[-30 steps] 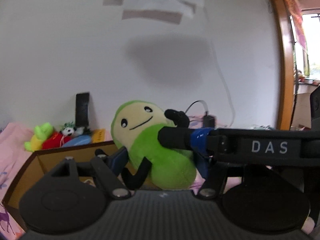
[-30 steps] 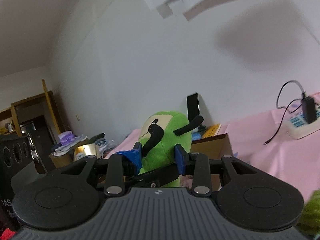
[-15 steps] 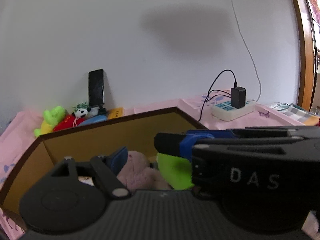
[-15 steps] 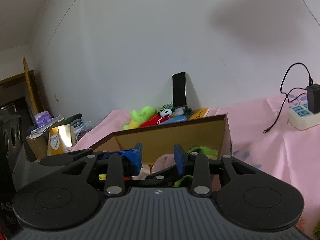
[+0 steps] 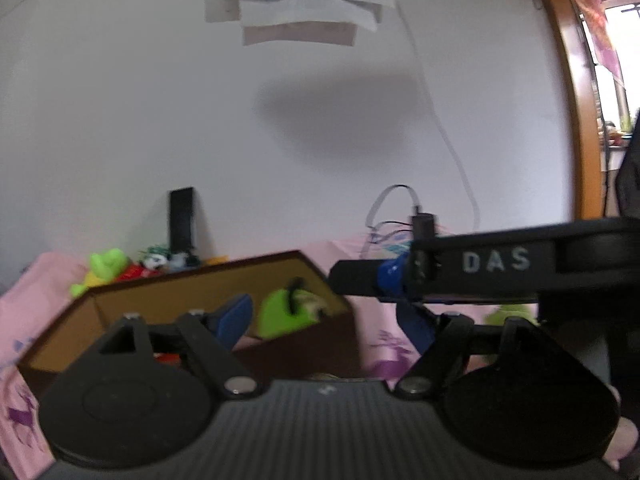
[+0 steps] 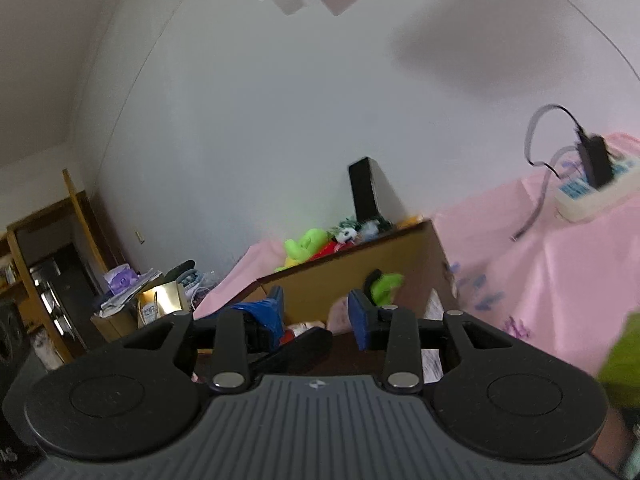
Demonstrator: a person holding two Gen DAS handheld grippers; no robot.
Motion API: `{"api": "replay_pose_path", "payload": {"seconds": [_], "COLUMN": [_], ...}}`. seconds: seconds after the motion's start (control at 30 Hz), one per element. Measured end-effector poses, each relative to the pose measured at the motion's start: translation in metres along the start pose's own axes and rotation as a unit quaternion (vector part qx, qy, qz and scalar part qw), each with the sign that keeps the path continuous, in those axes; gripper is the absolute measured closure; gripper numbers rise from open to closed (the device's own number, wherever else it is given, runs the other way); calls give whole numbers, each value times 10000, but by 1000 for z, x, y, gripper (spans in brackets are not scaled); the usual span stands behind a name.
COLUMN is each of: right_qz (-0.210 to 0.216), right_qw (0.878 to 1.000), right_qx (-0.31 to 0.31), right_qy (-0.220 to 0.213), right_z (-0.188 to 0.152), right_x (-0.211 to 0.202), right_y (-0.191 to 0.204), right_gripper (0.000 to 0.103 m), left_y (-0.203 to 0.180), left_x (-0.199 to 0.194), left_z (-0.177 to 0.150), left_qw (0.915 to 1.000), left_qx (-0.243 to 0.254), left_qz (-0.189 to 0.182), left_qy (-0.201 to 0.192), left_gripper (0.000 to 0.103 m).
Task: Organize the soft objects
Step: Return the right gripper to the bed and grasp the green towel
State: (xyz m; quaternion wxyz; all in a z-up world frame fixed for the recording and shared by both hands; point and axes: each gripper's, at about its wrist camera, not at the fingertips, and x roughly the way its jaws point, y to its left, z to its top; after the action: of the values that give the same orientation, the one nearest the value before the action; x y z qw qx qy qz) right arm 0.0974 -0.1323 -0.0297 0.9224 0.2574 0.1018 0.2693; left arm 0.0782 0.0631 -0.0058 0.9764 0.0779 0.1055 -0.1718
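Observation:
The green bean plush (image 5: 280,312) (image 6: 384,284) lies inside the brown cardboard box (image 5: 200,276) (image 6: 344,264), one black limb sticking up. My left gripper (image 5: 326,322) hovers just in front of the box. Its jaws are opening and nothing is between the blue pads. My right gripper (image 6: 316,312) is open with nothing held, level with the box's near wall. In the left wrist view its black body (image 5: 496,260) crosses from the right above my left gripper's right finger. A pinkish plush (image 6: 340,306) also lies in the box.
Behind the box, a yellow-green frog toy (image 5: 104,264) (image 6: 302,244) and a panda toy (image 5: 154,262) (image 6: 346,234) lie by a black phone (image 5: 181,220) leaning on the wall. A power strip (image 6: 592,196) sits on the pink cloth at right. Another green plush (image 6: 624,360) is at the right edge.
A second ago both grippers held the green plush up above the box. It went down into the box, both let go, and the grippers have drawn back from it.

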Motion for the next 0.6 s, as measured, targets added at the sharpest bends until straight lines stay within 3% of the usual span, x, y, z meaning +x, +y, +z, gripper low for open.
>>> {"api": "replay_pose_path", "payload": {"seconds": [0.6], "right_qz": [-1206], "right_qw": [9913], "right_qx": [494], "right_qy": [-202], "right_z": [-18], "right_x": [-77], "right_y": [-79], "right_gripper": [84], "left_y": [-82], "left_x": [26], "left_z": [-18], "left_qw": [9972], "left_qx": [-112], "left_qz": [-330], "left_qy": [661], "left_gripper": [24]}}
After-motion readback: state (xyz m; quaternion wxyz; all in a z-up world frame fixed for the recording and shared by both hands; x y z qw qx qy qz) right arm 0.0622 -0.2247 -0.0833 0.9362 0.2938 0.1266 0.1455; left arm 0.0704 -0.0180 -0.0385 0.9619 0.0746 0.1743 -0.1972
